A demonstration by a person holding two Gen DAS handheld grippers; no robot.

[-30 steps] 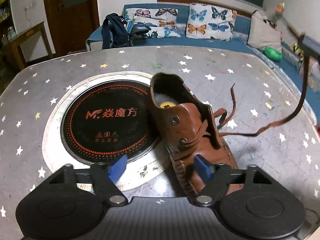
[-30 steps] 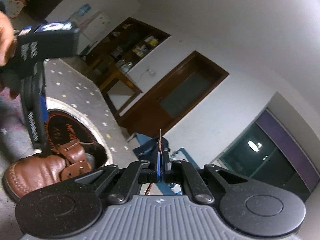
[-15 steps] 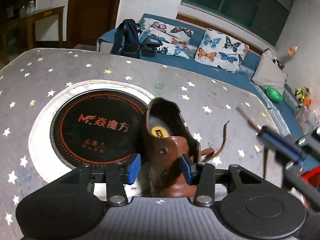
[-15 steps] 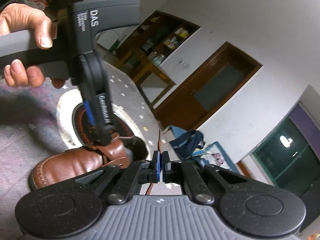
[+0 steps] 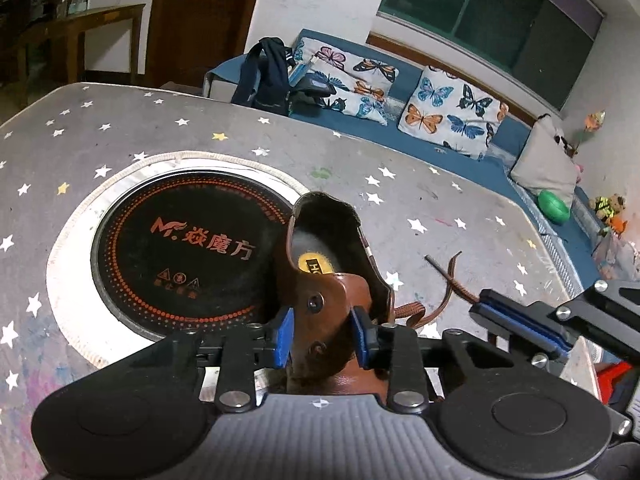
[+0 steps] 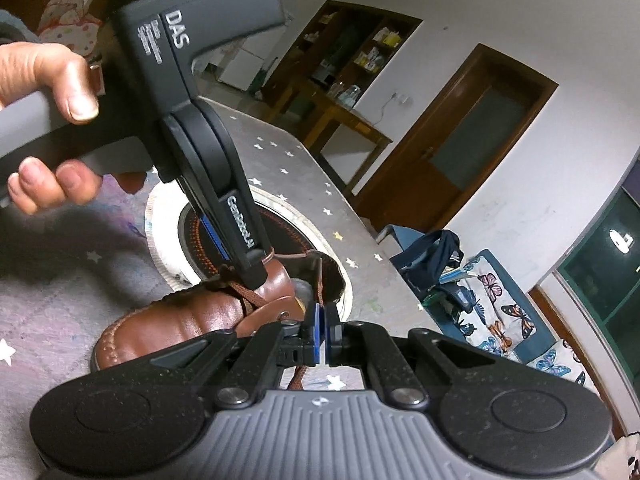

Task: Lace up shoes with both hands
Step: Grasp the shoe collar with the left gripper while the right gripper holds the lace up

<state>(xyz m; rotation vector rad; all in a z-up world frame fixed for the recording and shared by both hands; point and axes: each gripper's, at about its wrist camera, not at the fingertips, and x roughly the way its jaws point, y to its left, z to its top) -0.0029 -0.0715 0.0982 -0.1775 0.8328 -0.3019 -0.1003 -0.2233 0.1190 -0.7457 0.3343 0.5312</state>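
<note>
A brown leather shoe [image 5: 320, 304] stands on the star-patterned table, its heel opening facing away from me in the left wrist view. My left gripper [image 5: 322, 336] has its jaws closing on the shoe's eyelet flap, and both blue pads touch the leather. In the right wrist view that gripper [image 6: 236, 256] reaches down onto the laced top of the shoe [image 6: 180, 320]. My right gripper [image 6: 320, 320] is shut on the brown lace [image 6: 319, 276], whose tip sticks up above the pads. It shows at the right in the left wrist view [image 5: 516, 324], with lace [image 5: 450, 280] running to it.
The shoe sits partly on a round black induction cooker [image 5: 180, 240] sunk into the table [image 5: 400, 168]. A person's hand [image 6: 44, 80] holds the left gripper's handle. Beyond the table are a blue sofa with butterfly pillows [image 5: 448, 120] and a dark bag [image 5: 264, 72].
The left jaws have narrowed from wide apart to gripping the shoe's flap, and that gripper has rolled. The right gripper has come closer to the shoe, still holding the lace.
</note>
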